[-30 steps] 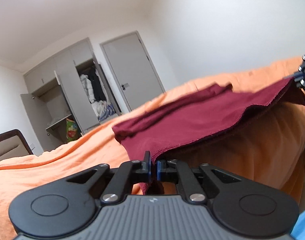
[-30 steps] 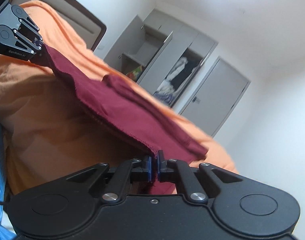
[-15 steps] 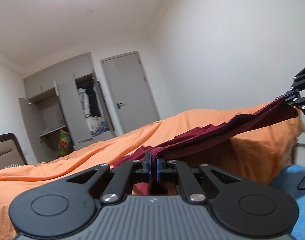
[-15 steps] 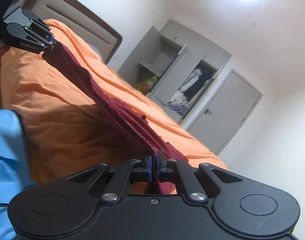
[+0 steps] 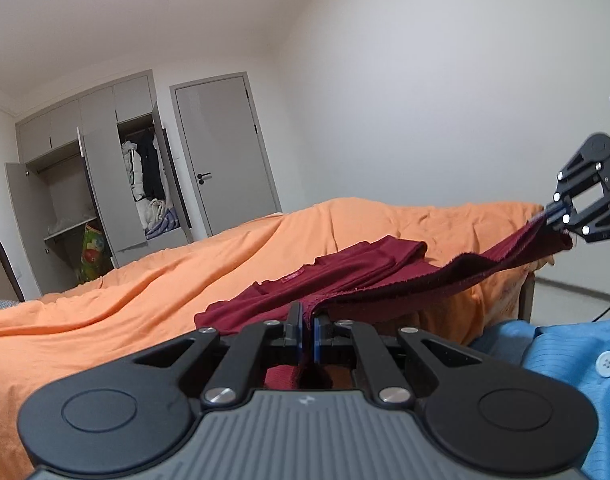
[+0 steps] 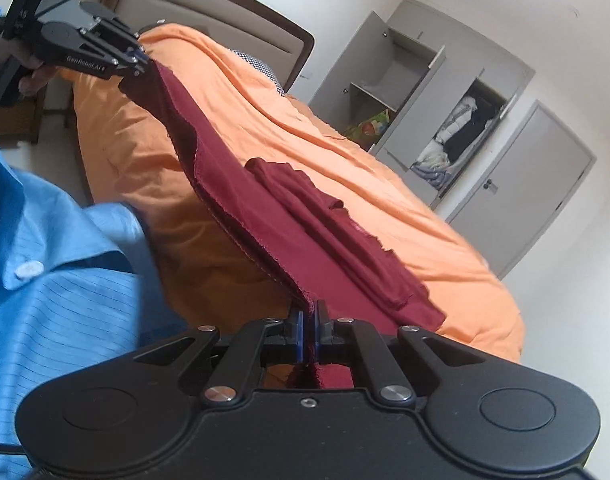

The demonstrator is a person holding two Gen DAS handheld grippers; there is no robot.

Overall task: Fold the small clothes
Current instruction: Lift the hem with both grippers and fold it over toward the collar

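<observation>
A dark red garment (image 5: 345,276) (image 6: 305,224) lies partly on the orange bed cover (image 5: 125,312) (image 6: 305,132). Its near hem is lifted and stretched between both grippers. My left gripper (image 5: 306,326) is shut on one corner of the hem and also shows in the right wrist view as the left gripper (image 6: 143,62), held by a hand. My right gripper (image 6: 308,320) is shut on the other corner and appears in the left wrist view as the right gripper (image 5: 549,216). The far part of the garment, with its sleeves, rests bunched on the bed.
A person in a blue shirt (image 6: 57,264) (image 5: 565,360) stands close at the bed's near edge. A padded headboard (image 6: 209,12) is at one end. An open wardrobe (image 5: 105,184) and a grey door (image 5: 225,152) stand against the far wall.
Both grippers have lifted the hem and pulled it back off the bed edge, stretching it taut between them. The views now look lower, across the bed, and the blue shirt shows more.
</observation>
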